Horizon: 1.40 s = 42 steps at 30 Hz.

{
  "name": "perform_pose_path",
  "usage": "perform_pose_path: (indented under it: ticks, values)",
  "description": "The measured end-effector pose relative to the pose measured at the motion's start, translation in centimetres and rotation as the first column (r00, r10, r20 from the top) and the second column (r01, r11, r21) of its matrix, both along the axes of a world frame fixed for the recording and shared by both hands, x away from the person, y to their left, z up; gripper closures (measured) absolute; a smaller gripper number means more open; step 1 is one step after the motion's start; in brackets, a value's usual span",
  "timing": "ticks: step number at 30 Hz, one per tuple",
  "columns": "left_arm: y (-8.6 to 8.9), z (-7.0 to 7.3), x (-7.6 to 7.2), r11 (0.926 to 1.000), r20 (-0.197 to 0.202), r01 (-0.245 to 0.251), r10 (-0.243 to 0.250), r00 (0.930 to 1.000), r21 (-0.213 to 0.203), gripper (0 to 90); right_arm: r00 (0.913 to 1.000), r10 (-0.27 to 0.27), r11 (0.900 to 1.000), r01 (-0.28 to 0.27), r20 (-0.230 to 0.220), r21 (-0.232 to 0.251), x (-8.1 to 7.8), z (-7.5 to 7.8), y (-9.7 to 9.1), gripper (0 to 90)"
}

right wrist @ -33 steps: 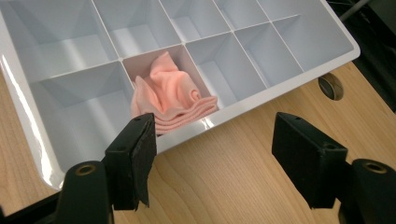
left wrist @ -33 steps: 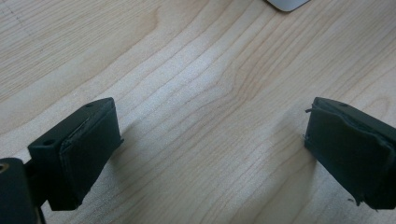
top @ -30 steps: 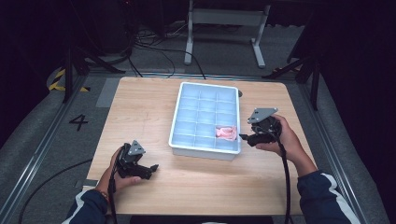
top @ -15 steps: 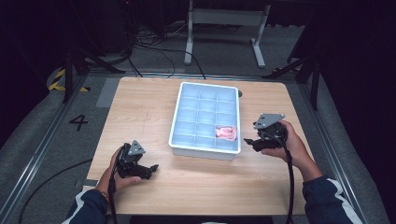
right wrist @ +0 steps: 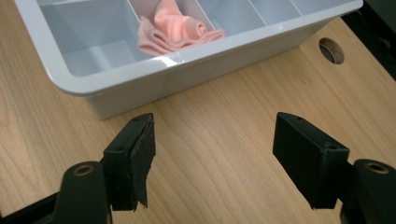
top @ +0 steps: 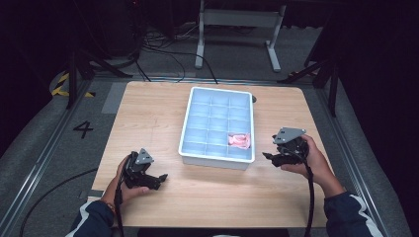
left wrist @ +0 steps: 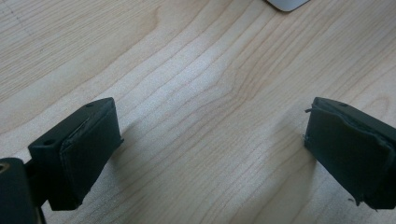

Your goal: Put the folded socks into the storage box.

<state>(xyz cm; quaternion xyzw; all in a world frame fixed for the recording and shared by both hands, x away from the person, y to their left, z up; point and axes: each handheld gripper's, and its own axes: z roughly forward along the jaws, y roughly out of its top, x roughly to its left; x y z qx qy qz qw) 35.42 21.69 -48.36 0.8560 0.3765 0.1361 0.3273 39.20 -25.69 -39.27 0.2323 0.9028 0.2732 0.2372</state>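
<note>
A pale blue tray (top: 187,129) divided into several compartments lies in the middle of the wooden table. A folded pink cloth (top: 239,140) rests in a compartment of the tray's right column, second row from the near wall; the right gripper view shows the pink cloth (right wrist: 176,29) behind the tray's wall (right wrist: 140,84). My right gripper (top: 267,156) hovers just right of the tray's near right corner, open, nothing between its jaws (right wrist: 212,156). My left gripper (top: 162,178) rests low near the table's front left, open over bare wood (left wrist: 210,144).
A round hole (right wrist: 331,50) pierces the tabletop beyond the tray's far right corner. Metal stand legs (top: 237,34) and cables lie on the floor behind the table. Bare wood stretches between the two grippers along the front edge.
My right gripper has drawn back from the tray's right side toward the table's front and sunk a little. The left gripper has kept still. The pink cloth stays in its compartment.
</note>
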Motion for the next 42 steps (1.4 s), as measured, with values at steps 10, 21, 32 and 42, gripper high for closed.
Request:
perform_pose_path:
  ticks: [10,21,32,42]
  values:
    - [0.0,0.0,0.0,1.0,0.002,0.001,-0.001,1.0,-0.001,3.8,0.9996,-0.022,0.9997,0.022,-0.017,-0.005,-0.9,-1.2,-1.5,30.6]
    - [0.0,0.0,0.0,1.0,0.001,0.002,-0.002,1.0,0.001,4.0,0.999,-0.036,0.9992,0.036,-0.026,-0.017,-1.5,-2.2,-2.4,30.2]
    - [0.1,0.0,-0.1,1.0,0.004,0.0,0.0,1.0,-0.001,4.5,0.9979,-0.056,0.9983,0.055,-0.034,-0.016,-2.3,-3.5,-3.7,29.9]
    - [0.1,0.0,-0.1,1.0,0.003,0.0,0.0,1.0,-0.001,4.5,0.9951,-0.079,0.9968,0.079,-0.06,-0.011,-3.1,-5.1,-5.0,29.8]
